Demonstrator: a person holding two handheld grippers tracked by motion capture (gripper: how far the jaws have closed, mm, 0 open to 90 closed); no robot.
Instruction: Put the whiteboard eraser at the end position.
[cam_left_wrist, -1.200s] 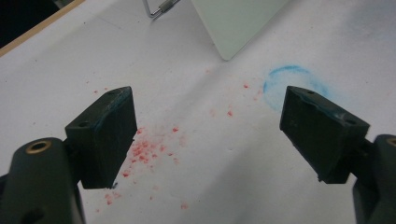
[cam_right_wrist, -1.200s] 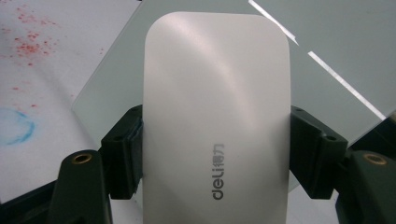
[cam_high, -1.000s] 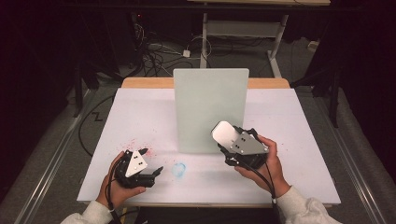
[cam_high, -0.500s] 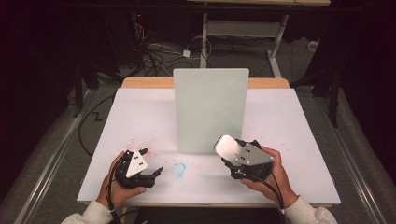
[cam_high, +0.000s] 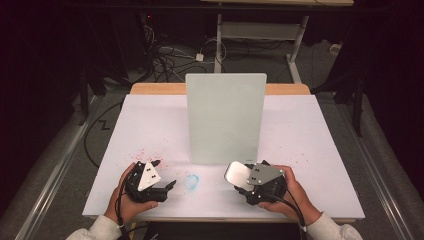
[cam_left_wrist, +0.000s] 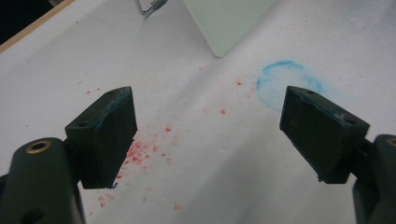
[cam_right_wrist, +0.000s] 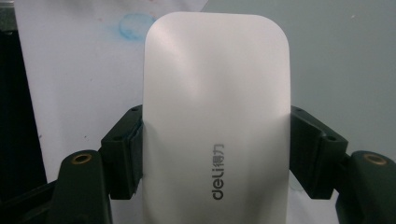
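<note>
A white rounded eraser (cam_right_wrist: 217, 93) printed "deli" sits between the black jaws of my right gripper (cam_right_wrist: 216, 140), which is shut on its two long sides. From above, that gripper (cam_high: 243, 180) holds the eraser (cam_high: 236, 172) low over the table at the front right, just before the upright pale green board (cam_high: 225, 117). A blue smudge (cam_high: 191, 181) marks the white table sheet (cam_high: 310, 135) between the two hands. My left gripper (cam_high: 165, 173) rests at the front left, open; its jaws (cam_left_wrist: 208, 109) stand wide apart over red specks (cam_left_wrist: 144, 149), with the blue smudge (cam_left_wrist: 280, 79) just beyond.
The board (cam_left_wrist: 229, 18) stands on a wire foot (cam_left_wrist: 149, 7) at mid-table. Red specks (cam_high: 145, 152) scatter left of it, and a few lie at its right. A wooden edge (cam_high: 155, 88) runs along the table's back. Cables (cam_high: 165, 55) and table legs lie on the floor beyond.
My right hand has come down and toward the table's front edge with the eraser in its jaws. The left hand has kept still.
</note>
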